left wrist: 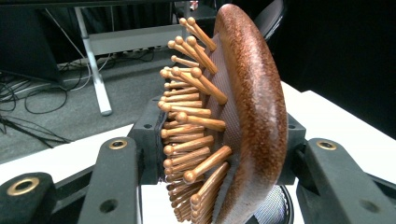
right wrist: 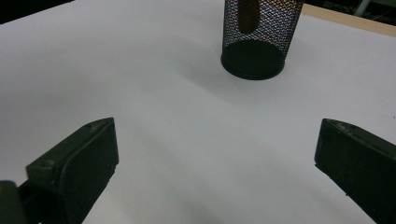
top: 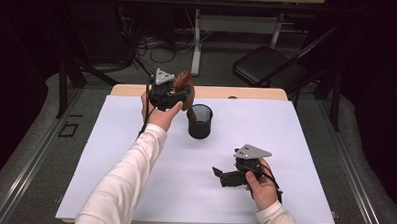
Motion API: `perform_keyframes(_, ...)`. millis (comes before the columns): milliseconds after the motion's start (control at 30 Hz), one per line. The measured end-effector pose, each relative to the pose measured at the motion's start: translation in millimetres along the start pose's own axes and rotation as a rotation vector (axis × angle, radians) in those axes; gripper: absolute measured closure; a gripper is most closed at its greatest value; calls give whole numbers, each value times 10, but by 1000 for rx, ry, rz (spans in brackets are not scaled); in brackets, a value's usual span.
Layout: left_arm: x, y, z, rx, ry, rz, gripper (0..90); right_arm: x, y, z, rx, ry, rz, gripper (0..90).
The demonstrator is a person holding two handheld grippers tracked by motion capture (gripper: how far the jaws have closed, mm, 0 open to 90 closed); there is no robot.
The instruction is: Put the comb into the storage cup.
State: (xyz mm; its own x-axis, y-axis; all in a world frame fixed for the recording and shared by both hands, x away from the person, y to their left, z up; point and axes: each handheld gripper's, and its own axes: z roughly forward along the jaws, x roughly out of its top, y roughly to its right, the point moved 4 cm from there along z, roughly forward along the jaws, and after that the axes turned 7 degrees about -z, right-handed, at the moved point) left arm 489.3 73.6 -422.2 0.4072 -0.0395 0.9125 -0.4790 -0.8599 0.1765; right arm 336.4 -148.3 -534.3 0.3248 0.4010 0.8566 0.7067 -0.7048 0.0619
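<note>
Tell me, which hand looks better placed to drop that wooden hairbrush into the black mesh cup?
Probably the left. The left gripper is shut on the hairbrush, right beside the mesh cup, with the handle apparently already inside. The right gripper is open, holds nothing and sits nearer the person.

The surface [top: 285, 160] is a wooden tabletop covered almost wholly by a large white sheet, with a strip of bare wood left along its far edge. Around it lies a grey carpeted floor [top: 35, 151], and a metal rail [top: 27, 171] runs along the floor at the left. Beyond the far edge stands a white-framed table [top: 239, 23] on a pale leg, with black cables [top: 153, 48] tangled on the floor beneath it. A black folding chair [top: 268, 64] stands to the right of that. The room's edges are dark, with black drapes on both sides.
</note>
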Motion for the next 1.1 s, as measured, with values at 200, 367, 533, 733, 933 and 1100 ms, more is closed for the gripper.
perform_keyframes(200, -44, 50, 42, 8, -15, 35, 501, -6, 4, -1, 2, -2, 3, 0)
perform_keyframes(367, -81, 90, 69, 17, -20, 56, 501, -12, 7, 1, 3, -4, 4, 0)
perform_keyframes(533, -97, 106, 82, 20, -21, 63, 501, -15, 6, 5, 5, -5, 2, 0)
perform_keyframes(733, -110, 133, 83, 19, -16, 85, 501, -17, 6, 12, 6, -6, 1, 0)
perform_keyframes(933, -123, 174, 83, 21, -11, 105, 500, -21, 9, 11, 6, -8, 3, 0)
perform_keyframes(1100, -139, 214, 81, 21, -8, 133, 498, -26, 10, 13, 6, -11, 1, 0)
